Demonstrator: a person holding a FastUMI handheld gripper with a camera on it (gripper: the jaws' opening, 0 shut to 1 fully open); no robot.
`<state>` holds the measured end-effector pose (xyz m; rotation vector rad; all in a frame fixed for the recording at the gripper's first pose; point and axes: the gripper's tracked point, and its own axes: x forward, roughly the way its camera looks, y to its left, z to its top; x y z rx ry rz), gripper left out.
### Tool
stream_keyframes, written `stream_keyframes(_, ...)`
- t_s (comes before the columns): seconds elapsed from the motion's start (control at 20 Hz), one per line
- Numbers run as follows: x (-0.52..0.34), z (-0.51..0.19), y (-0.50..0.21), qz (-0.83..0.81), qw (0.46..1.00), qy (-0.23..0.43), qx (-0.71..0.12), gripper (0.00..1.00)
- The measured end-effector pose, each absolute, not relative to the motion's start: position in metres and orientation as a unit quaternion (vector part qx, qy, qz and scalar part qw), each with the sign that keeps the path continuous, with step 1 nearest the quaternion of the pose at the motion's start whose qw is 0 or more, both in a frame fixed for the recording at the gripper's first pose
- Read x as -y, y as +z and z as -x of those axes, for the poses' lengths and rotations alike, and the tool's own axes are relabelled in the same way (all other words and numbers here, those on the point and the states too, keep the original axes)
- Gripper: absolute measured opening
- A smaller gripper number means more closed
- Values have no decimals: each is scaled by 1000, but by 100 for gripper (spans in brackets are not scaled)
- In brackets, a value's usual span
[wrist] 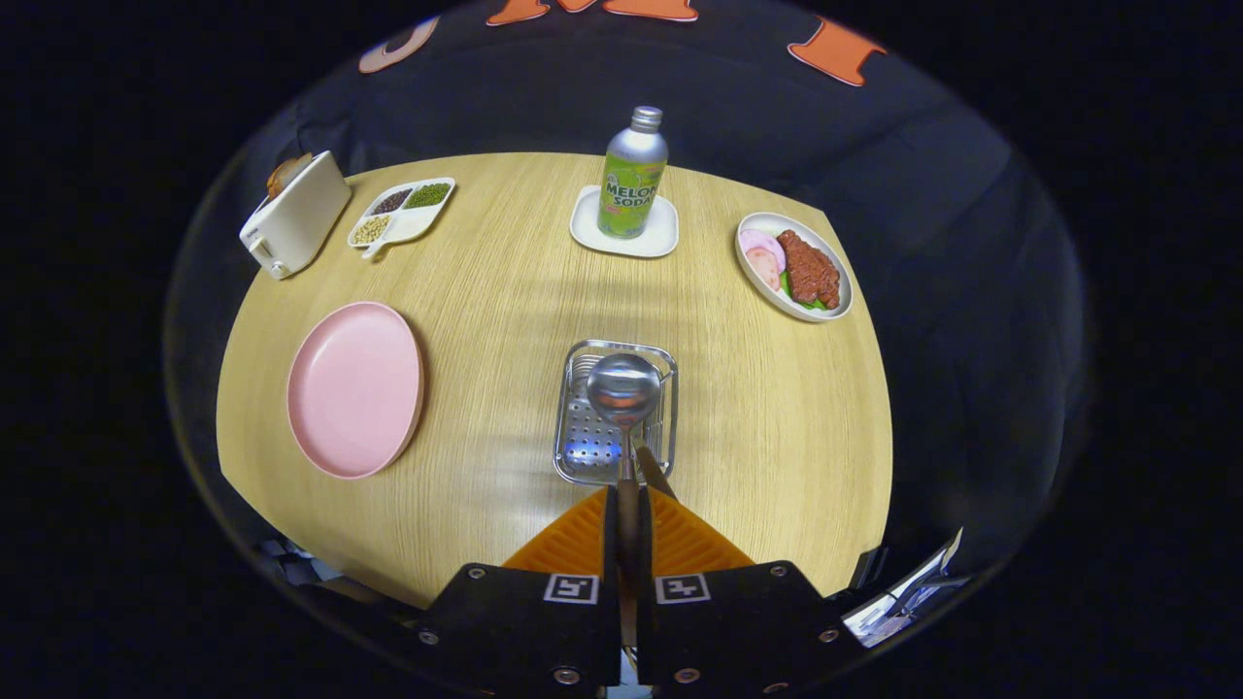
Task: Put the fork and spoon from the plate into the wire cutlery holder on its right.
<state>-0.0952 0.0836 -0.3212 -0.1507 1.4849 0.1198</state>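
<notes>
The gripper [628, 505] has both fingers pressed on a spoon [623, 390] handle, its bowl hanging just ahead above the wire cutlery holder [573, 437].

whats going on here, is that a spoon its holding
Yes. The hand-held gripper is shut on a spoon by its handle, with the bowl of the spoon over the wire cutlery holder just ahead of the fingers. The pink plate to the holder's left has no cutlery on it. Whether the fork is already in the holder is hard to tell.
</notes>
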Motion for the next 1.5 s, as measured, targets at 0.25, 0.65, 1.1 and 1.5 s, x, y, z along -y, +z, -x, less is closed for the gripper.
stream_keyframes(0.25, -78, 86, -323, 76, 728, 44, -680, 8)
stream_keyframes(0.65, -81, 68, -326, 97, 756, 56, -645, 12)
stream_keyframes(1.1, -88, 17, -275, 73, 850, 53, -518, 18)
stream_keyframes(1.5, -92, -24, -183, 57, 929, 41, -363, 56)
